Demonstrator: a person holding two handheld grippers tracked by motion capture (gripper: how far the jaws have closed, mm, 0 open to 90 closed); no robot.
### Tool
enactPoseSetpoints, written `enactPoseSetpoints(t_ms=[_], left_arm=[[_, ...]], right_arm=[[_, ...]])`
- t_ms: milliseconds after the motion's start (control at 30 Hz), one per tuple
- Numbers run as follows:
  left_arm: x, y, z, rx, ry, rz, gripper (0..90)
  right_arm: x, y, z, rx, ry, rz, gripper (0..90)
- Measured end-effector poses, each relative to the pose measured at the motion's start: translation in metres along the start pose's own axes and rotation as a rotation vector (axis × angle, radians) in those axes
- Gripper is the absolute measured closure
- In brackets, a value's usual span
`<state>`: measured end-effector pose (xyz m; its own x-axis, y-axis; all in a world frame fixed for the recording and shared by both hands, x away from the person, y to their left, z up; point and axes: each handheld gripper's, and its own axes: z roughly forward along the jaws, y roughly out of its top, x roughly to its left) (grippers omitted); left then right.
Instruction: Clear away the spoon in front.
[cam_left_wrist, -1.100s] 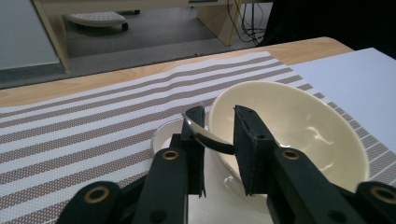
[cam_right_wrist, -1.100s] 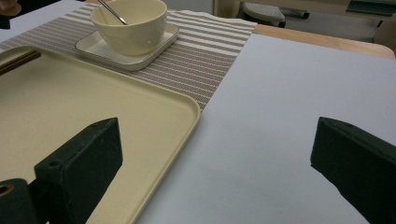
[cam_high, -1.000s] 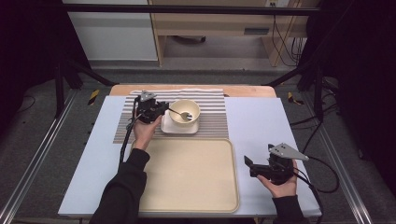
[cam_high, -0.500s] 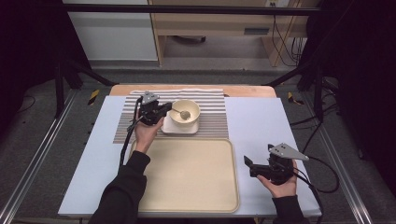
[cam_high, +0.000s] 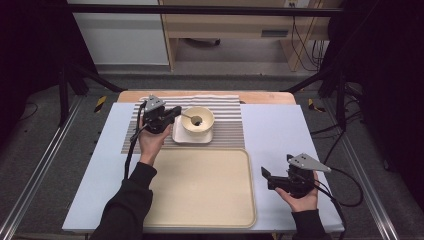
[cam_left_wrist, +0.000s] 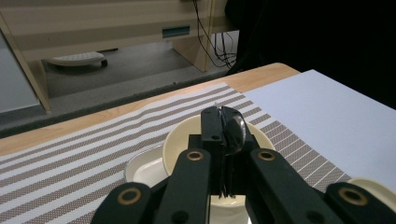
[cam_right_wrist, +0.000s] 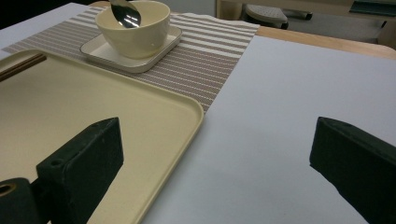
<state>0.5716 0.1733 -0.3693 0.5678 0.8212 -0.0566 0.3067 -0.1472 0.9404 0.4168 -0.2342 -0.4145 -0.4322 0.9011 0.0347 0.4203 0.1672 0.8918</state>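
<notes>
A cream bowl (cam_high: 199, 120) stands on a square white plate (cam_high: 192, 136) on the striped placemat (cam_high: 227, 125). My left gripper (cam_high: 176, 112) is shut on the handle of a metal spoon (cam_high: 192, 119), whose head hangs over the bowl's inside. The left gripper view has the gripper (cam_left_wrist: 218, 135) clamped on the spoon (cam_left_wrist: 232, 131) above the bowl (cam_left_wrist: 183, 136). My right gripper (cam_high: 267, 178) rests open near the front right, beside the tray (cam_high: 200, 190). In the right gripper view its jaws stand wide apart (cam_right_wrist: 215, 163) with nothing between them, and the bowl (cam_right_wrist: 135, 29) and spoon (cam_right_wrist: 126, 13) are farther off.
The large beige tray (cam_right_wrist: 93, 116) lies at the front middle on a pale blue table cover (cam_high: 280, 130). A thin brown stick-like thing (cam_right_wrist: 21, 65) lies at the tray's left part. The table's wooden back edge (cam_high: 260, 96) borders the placemat.
The spoon's head has shifted a little toward my left gripper over the bowl. The right gripper has stayed where it was.
</notes>
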Motion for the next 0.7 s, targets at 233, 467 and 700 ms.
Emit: enactPoseSetpoints(t_ms=[233,467,700], left_arm=[[-0.008,0.012,-0.022,-0.029,-0.017,0.018,88.3],[-0.022,0.017,-0.042,-0.026,-0.046,0.045,88.3],[-0.036,0.016,-0.065,-0.024,-0.079,0.070,88.3]], right_arm=[[0.000,0.001,-0.001,-0.006,0.001,0.005,3.0],[0.001,0.001,-0.001,-0.007,0.003,0.002,3.0],[0.001,0.001,-0.002,-0.010,0.000,-0.005,3.1]])
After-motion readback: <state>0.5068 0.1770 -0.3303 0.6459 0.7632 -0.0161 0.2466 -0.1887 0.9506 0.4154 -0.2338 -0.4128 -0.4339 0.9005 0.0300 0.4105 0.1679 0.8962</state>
